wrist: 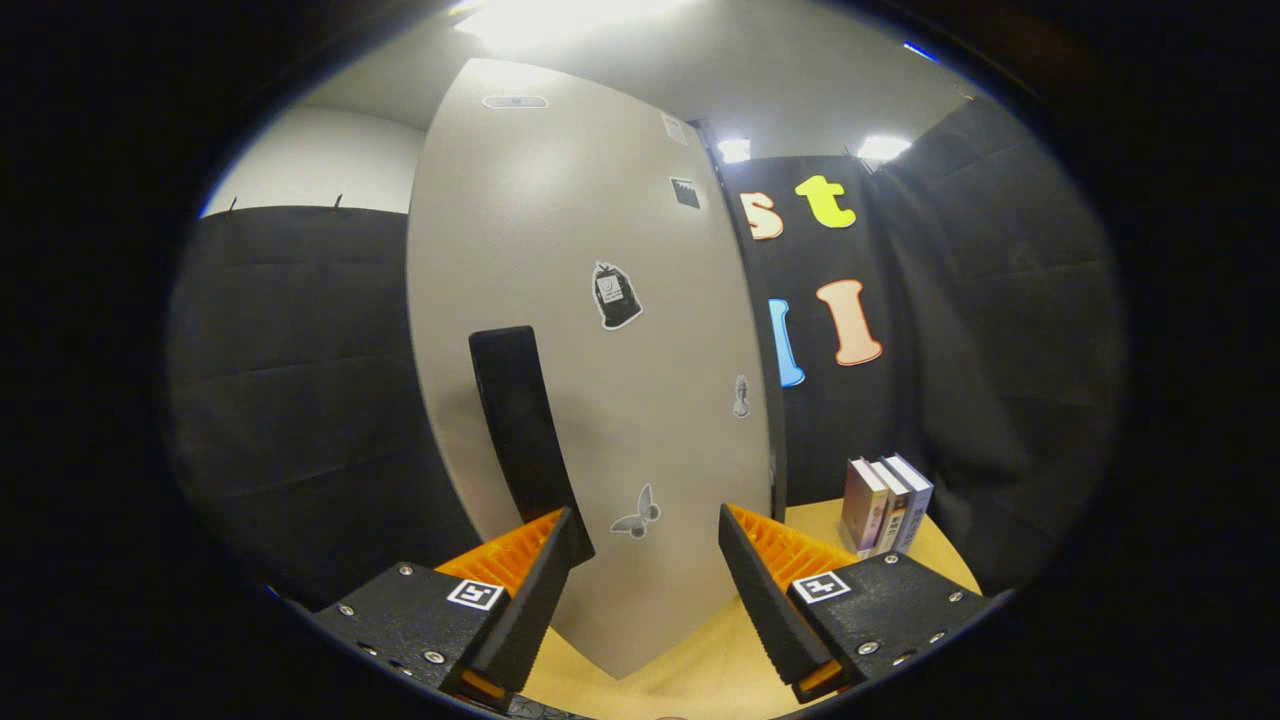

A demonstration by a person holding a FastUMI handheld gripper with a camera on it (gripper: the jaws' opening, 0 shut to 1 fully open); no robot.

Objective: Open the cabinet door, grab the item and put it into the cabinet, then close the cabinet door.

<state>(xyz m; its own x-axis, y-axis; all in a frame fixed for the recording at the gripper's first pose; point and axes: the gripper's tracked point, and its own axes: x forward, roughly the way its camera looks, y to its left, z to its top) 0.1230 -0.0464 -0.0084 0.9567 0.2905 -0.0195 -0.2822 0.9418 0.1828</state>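
Camera riding on the tool, close up against the cabinet door.

It looks forward along the two spread fingers of the tool (645, 545) at lower centre, tilted slightly upward. The cabinet door (580, 330) stands very near and takes the middle of the frame, its dark handle (520, 420) just ahead of the left finger. The bench (700, 650) lies below, books (885, 503) at lower right.

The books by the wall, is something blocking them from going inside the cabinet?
Yes. The cabinet door looks closed, so the books, standing on the table beside the cabinet, can't go in yet. The open gripper is just short of the door's black handle.
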